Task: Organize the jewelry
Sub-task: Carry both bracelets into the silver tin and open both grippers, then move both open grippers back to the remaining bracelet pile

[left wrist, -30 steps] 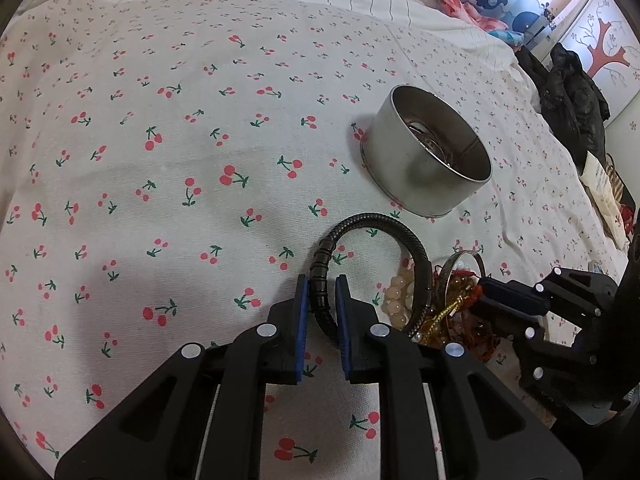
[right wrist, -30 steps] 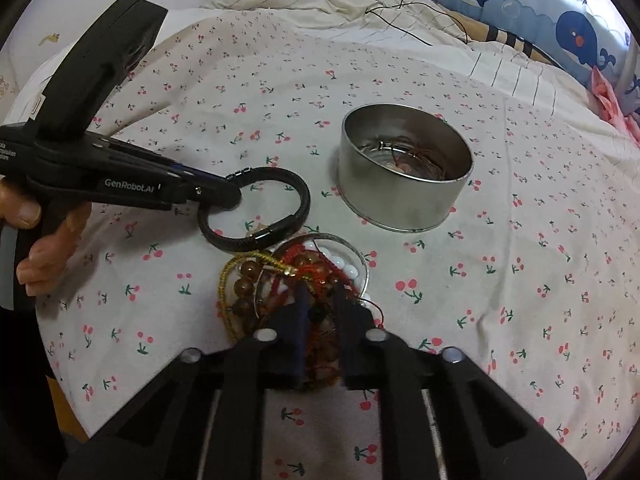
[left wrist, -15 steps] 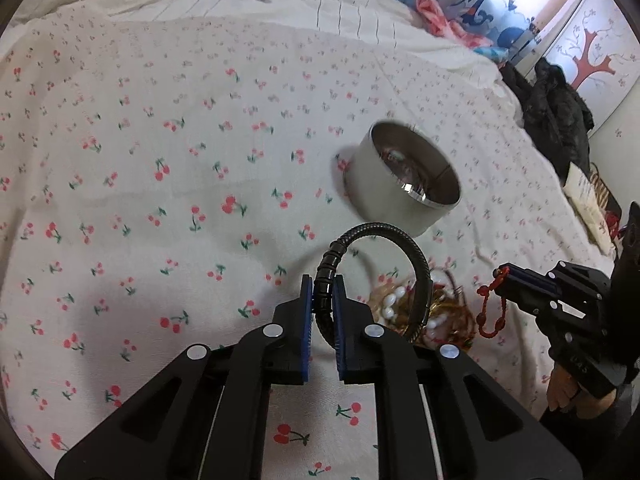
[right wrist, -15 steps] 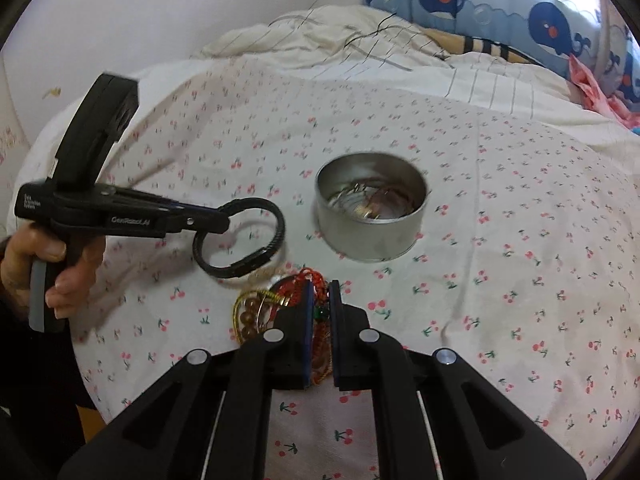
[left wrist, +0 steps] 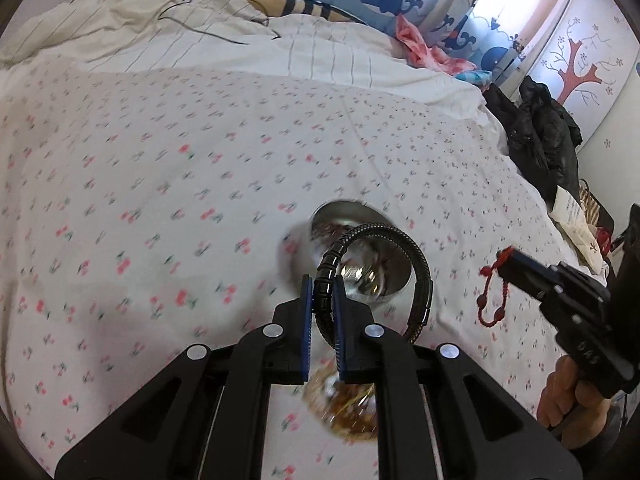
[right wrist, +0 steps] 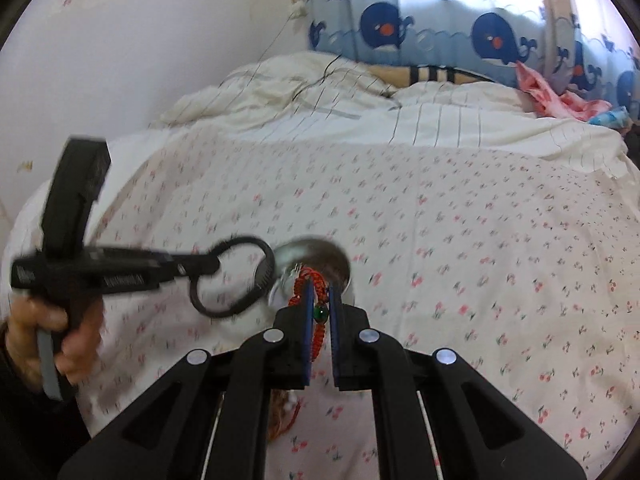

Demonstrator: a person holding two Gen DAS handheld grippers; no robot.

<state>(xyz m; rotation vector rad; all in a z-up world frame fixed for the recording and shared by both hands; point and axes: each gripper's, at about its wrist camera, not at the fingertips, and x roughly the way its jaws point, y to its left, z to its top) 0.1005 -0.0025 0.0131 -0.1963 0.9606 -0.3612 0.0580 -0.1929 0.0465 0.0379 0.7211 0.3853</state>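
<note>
Both pieces have lifted off the bed since a second ago. The left gripper (left wrist: 321,296) clamps the black bracelet (left wrist: 416,276) above the tin (left wrist: 384,296); the right gripper (right wrist: 320,304) pinches the red cord bracelet (right wrist: 310,280), both ready to drop in.

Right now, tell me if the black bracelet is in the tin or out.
Out. The black bracelet is clamped in the left gripper jaws, held in the air near the metal tin, not resting inside it.

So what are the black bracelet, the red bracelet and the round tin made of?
Black bracelet: looks like braided leather or rubbery cord, ribbed and slightly glossy. Red bracelet: knotted red string with a shiny green bead, maybe glass. Round tin: shiny silvery metal, judging by its reflections.
</note>
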